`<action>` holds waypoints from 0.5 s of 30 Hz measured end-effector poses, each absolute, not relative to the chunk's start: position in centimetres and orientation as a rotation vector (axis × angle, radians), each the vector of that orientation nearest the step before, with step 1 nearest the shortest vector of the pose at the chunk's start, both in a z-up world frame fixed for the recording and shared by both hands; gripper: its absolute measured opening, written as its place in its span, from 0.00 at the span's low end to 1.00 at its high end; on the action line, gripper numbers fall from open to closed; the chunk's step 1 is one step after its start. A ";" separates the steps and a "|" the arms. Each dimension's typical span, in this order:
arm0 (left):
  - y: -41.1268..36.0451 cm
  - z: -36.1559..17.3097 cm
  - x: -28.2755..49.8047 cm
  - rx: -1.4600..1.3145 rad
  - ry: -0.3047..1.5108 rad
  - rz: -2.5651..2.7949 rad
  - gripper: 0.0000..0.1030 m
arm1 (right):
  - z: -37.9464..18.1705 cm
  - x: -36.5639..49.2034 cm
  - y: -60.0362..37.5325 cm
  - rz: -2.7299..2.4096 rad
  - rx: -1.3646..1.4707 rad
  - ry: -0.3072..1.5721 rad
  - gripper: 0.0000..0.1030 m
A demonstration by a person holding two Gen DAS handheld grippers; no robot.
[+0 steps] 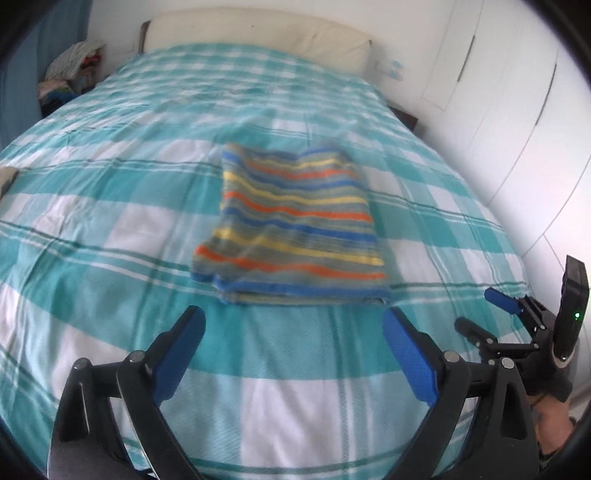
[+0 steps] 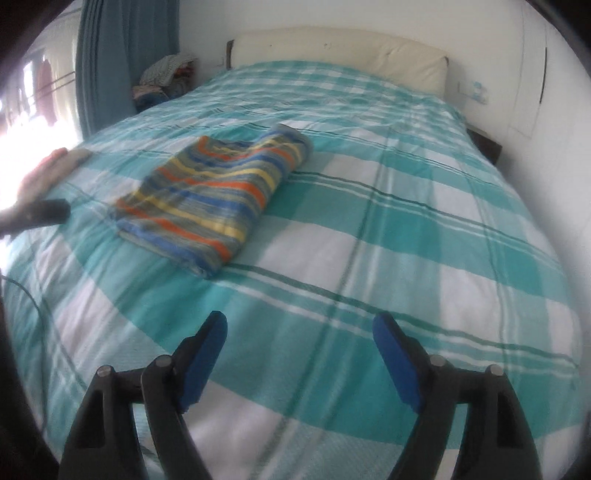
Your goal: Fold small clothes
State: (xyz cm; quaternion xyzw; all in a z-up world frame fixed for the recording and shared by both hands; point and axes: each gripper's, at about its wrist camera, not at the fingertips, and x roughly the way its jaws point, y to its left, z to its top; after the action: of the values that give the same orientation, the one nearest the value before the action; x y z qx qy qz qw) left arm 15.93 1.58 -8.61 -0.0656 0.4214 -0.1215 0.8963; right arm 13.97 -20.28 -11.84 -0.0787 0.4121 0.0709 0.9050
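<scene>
Left wrist view: left gripper [image 1: 293, 321] jaws spread wide, empty, just short of the folded striped garment [image 1: 291, 221] lying flat on the checked bed [image 1: 110, 221]; right gripper [image 1: 487, 310] alongside. Right wrist view: right gripper [image 2: 299, 328] jaws spread, empty; garment [image 2: 218, 195] well ahead-left.

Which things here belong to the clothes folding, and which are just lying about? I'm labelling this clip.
Belongs to the job:
- folded striped knit garment in blue, orange, yellow and grey, lying flat on the bed
- left gripper, open, empty
- right gripper, open, empty

Just lying about:
- teal and white checked bedspread
- cream padded headboard
- heap of mixed clothes beside the bed
- blue curtain
</scene>
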 end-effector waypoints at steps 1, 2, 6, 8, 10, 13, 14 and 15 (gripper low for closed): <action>0.8 -9.7 16.0 -0.131 0.877 -0.250 0.94 | -12.4 13.7 -20.7 0.134 -0.162 0.849 0.78; 0.3 -10.7 16.2 -0.122 0.884 -0.243 0.94 | -12.9 13.6 -21.0 0.123 -0.156 0.848 0.78; -0.7 -14.0 15.5 -0.062 0.884 -0.170 0.94 | -15.5 12.7 -22.4 0.097 -0.060 0.848 0.85; -0.6 -15.1 15.4 -0.056 0.900 -0.139 0.94 | -15.7 12.6 -22.9 0.085 -0.027 0.831 0.92; -0.6 -15.0 15.4 -0.055 0.892 -0.128 0.95 | -16.0 12.9 -23.2 0.083 -0.006 0.848 0.95; -0.7 -15.4 15.6 -0.042 0.901 -0.118 0.98 | -16.2 13.1 -23.0 0.082 -0.011 0.856 0.98; -0.8 -15.4 15.7 -0.033 0.906 -0.113 0.98 | -16.2 13.1 -23.0 0.083 -0.010 0.855 0.98; -1.0 -15.5 15.6 -0.026 0.907 -0.109 0.99 | -16.2 13.1 -23.1 0.084 -0.008 0.854 0.98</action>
State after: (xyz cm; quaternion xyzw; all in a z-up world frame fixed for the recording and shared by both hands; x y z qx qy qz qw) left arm 15.62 -0.95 -15.54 -0.0124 0.4380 -0.0528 0.8974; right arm 13.08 -23.06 -16.21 -0.0038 0.4141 0.0410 0.9093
